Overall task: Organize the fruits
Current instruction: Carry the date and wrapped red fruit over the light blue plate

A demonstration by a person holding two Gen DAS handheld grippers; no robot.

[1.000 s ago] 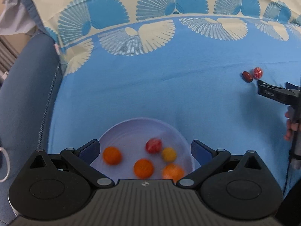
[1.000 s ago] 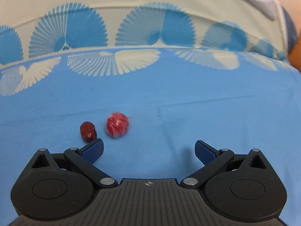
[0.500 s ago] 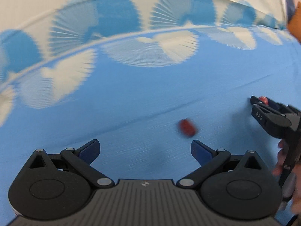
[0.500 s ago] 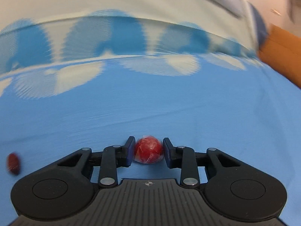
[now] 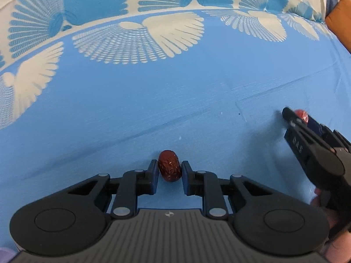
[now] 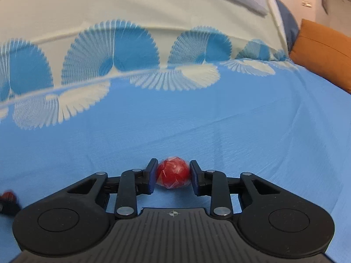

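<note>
A dark red wrinkled date [image 5: 170, 166] lies on the blue cloth [image 5: 153, 109], and my left gripper [image 5: 170, 171] is shut on it. My right gripper [image 6: 173, 174] is shut on a round bright red fruit in shiny wrap [image 6: 173, 173], low over the cloth [image 6: 197, 120]. In the left wrist view the right gripper [image 5: 295, 118] shows at the right edge with the red fruit [image 5: 301, 114] between its fingers. The date and the left gripper's tip show blurred at the far left of the right wrist view [image 6: 7, 196]. The bowl is out of view.
The cloth has a cream band with blue fan patterns [image 5: 136, 41] at the far side. An orange cushion [image 6: 322, 48] sits beyond the cloth at the far right. A person's hand [image 5: 324, 206] holds the right gripper.
My left gripper left the bowl, swung right to the date and shut on it. My right gripper shut on the red wrapped fruit half a second ago and still holds it.
</note>
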